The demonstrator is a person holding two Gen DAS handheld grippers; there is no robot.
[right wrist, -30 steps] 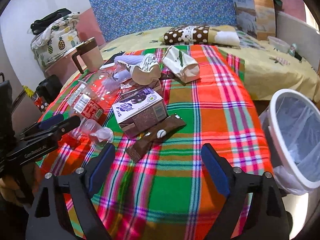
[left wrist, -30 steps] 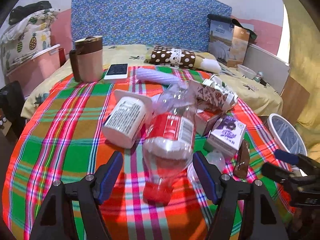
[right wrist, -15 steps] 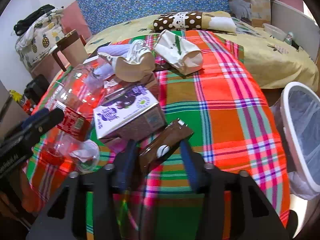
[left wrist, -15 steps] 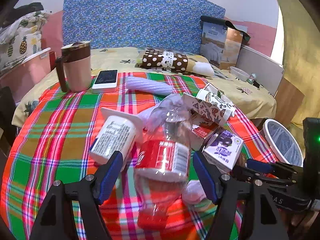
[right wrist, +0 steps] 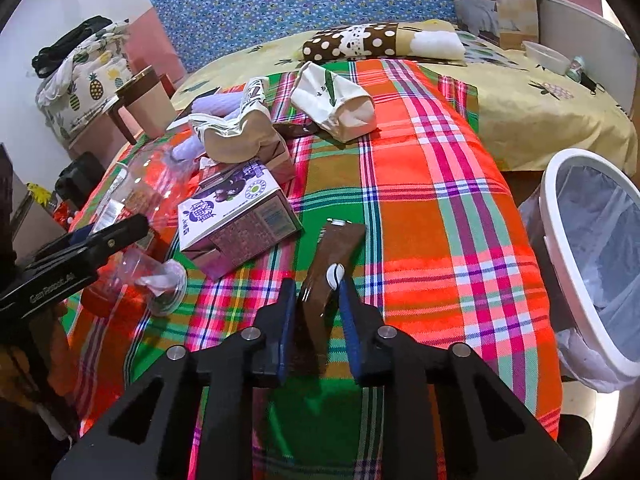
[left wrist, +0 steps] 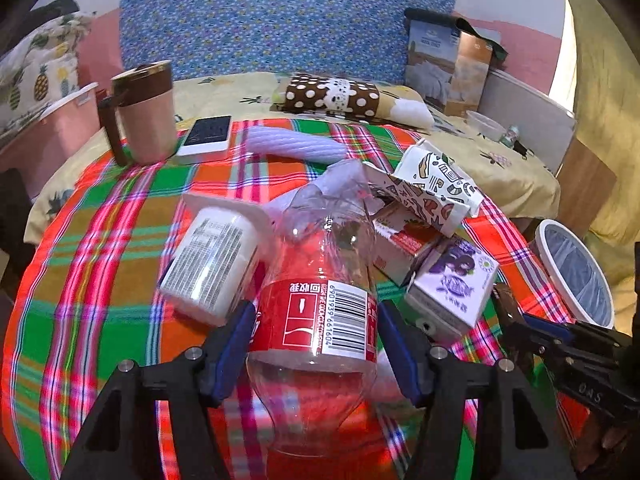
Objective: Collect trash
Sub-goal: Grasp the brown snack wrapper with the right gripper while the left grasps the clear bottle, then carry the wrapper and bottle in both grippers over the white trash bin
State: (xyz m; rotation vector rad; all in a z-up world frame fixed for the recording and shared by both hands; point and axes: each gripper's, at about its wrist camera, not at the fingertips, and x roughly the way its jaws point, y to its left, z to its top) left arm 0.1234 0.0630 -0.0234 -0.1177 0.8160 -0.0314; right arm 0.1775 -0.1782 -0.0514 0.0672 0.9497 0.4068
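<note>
My left gripper (left wrist: 316, 344) has just been closing its jaws on the clear red-labelled bottle (left wrist: 320, 304), which lies on the plaid cloth (left wrist: 100, 240) beside the white container (left wrist: 212, 264). My right gripper (right wrist: 318, 312), jaws just drawn in, pinches the brown wrapper (right wrist: 332, 264); the white bin (right wrist: 592, 264) stands at far right.

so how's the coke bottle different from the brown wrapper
The plastic bottle is clear, round and bulky with a red label; the brown wrapper is opaque, flat and narrow. The left gripper has just been closing around the bottle; the right gripper has just closed on the wrapper. Both lie on the plaid cloth.
</note>
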